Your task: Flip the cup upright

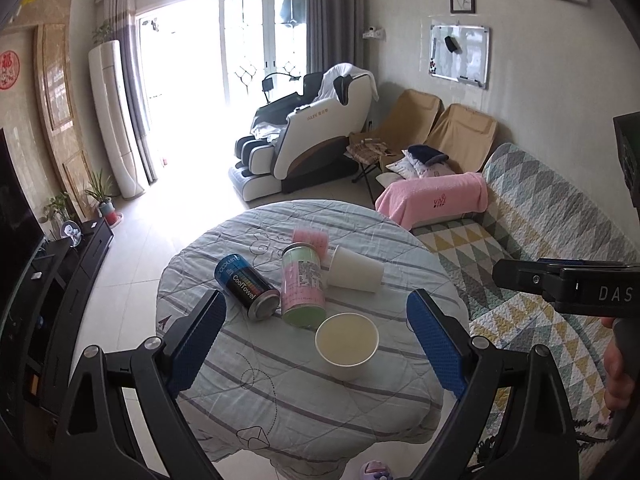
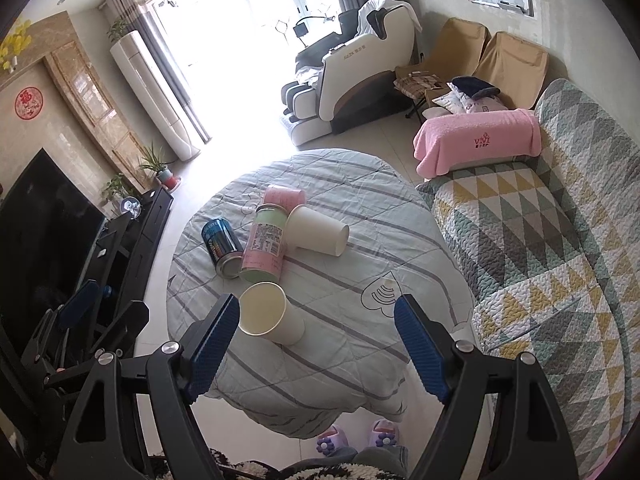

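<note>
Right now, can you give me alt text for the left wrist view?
The open left gripper hangs over a round table, above an upright white cup. Behind it lie another white cup and two cans.

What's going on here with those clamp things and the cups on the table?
A person holds a two-finger gripper in each hand above a cloth-covered round table. Both the left gripper and the right gripper are open and hold nothing. One paper cup stands upright near them. Another white cup lies on its side beside a pink-and-green can and a blue can, both also lying down.
</note>
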`<state>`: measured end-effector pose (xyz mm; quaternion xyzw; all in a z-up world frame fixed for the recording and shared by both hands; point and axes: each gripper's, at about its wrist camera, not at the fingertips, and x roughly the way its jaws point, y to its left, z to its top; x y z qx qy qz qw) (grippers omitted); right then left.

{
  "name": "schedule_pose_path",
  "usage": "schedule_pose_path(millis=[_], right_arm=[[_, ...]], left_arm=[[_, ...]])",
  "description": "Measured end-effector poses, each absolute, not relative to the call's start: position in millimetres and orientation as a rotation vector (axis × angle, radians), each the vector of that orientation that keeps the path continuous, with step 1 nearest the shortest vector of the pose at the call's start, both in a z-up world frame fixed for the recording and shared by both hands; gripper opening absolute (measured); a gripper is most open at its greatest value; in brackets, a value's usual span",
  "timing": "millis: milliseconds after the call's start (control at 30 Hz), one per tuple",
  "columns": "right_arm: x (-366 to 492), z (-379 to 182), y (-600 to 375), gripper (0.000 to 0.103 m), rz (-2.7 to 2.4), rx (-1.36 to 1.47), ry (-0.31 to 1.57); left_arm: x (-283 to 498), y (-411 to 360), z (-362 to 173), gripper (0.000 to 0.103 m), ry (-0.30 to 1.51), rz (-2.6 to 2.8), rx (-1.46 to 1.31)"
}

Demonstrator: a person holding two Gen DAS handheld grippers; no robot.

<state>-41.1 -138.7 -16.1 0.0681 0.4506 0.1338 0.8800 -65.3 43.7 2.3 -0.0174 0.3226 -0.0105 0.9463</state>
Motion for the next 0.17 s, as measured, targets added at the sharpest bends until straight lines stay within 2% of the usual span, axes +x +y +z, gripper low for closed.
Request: schedule_pose_path(millis=[167], right_arm=[[-41.1,-16.2,-138.2,0.081,0.278,0.142,0.940]], left_arm=[[-62.2,41.8,7.4,0.093,0.646,-0.027,-0.040]])
